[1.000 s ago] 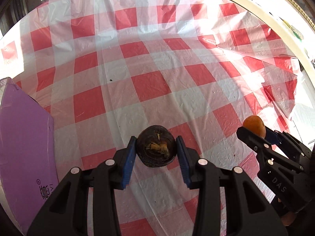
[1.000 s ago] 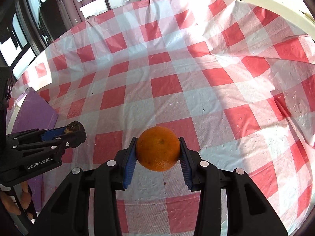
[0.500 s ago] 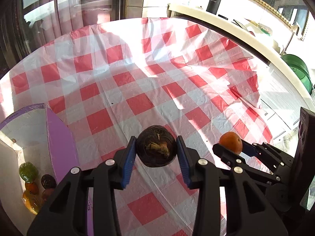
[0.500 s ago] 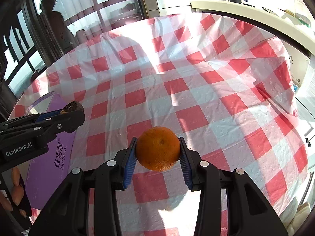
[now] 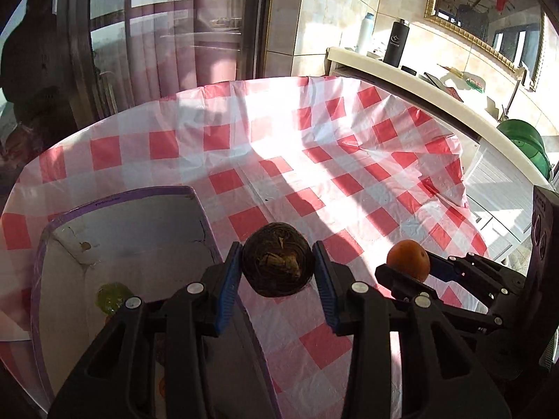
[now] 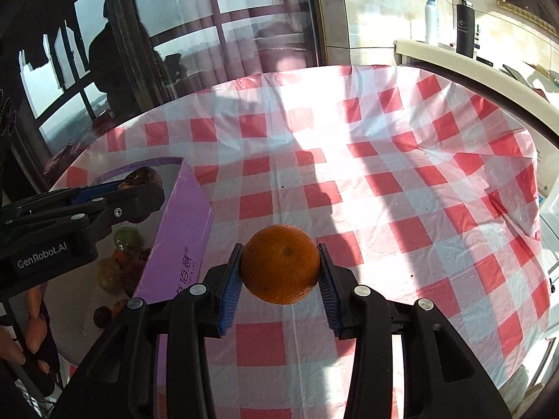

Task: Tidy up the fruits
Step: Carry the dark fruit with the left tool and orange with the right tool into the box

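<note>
Orange [image 6: 280, 264] between right hand-held gripper [image 6: 279, 279] pads

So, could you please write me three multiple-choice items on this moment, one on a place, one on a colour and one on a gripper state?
1. Where does the purple box sit relative to the right gripper?
A. To its left
B. To its right
C. Directly behind it

2. What colour is the fruit in the left gripper?
A. Bright yellow
B. Dark brown
C. White

3. What state is the right gripper in?
A. Open over the cloth
B. Shut on nothing
C. Shut on the orange

Answers:
1. A, the right wrist view shows the box on its left.
2. B, the dark brown fruit sits between the blue pads.
3. C, both pads press the orange's sides.
</note>
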Demonstrator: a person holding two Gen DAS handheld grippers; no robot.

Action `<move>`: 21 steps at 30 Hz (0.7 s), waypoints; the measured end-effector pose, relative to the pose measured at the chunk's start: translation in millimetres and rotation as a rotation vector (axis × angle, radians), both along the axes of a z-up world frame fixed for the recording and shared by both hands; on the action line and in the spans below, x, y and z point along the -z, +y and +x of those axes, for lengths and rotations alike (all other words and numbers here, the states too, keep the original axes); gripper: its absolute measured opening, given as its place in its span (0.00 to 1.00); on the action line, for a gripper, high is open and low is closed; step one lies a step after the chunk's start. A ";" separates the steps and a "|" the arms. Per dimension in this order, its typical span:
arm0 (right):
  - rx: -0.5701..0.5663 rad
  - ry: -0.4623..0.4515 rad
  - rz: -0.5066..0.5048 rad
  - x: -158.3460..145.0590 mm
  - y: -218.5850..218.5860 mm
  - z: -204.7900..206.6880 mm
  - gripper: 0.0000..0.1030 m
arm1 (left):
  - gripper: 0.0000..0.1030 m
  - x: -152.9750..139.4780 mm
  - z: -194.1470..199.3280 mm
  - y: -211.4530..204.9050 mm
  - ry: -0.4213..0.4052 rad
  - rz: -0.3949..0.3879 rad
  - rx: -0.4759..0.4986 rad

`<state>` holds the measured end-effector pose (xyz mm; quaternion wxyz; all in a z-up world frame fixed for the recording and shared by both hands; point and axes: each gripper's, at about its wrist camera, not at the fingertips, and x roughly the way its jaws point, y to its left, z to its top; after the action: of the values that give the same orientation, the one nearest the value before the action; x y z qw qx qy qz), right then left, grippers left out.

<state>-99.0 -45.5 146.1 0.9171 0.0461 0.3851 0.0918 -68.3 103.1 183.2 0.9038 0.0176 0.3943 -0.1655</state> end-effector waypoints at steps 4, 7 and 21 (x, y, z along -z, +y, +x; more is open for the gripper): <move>-0.075 -0.016 -0.016 -6.7 31.1 1.9 0.38 | 0.40 -1.9 -5.4 38.8 -0.011 -0.004 -0.063; -0.125 -0.025 -0.026 -11.0 52.0 4.0 0.38 | 0.40 -1.2 -9.3 66.7 -0.014 -0.009 -0.113; -0.351 -0.042 -0.098 -26.1 133.4 6.8 0.39 | 0.40 15.6 -33.2 150.6 0.008 -0.028 -0.276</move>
<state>-92.2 87.8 172.2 0.8959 -0.0687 0.3722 0.2326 -101.5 253.7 167.6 0.9165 -0.0500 0.3944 -0.0453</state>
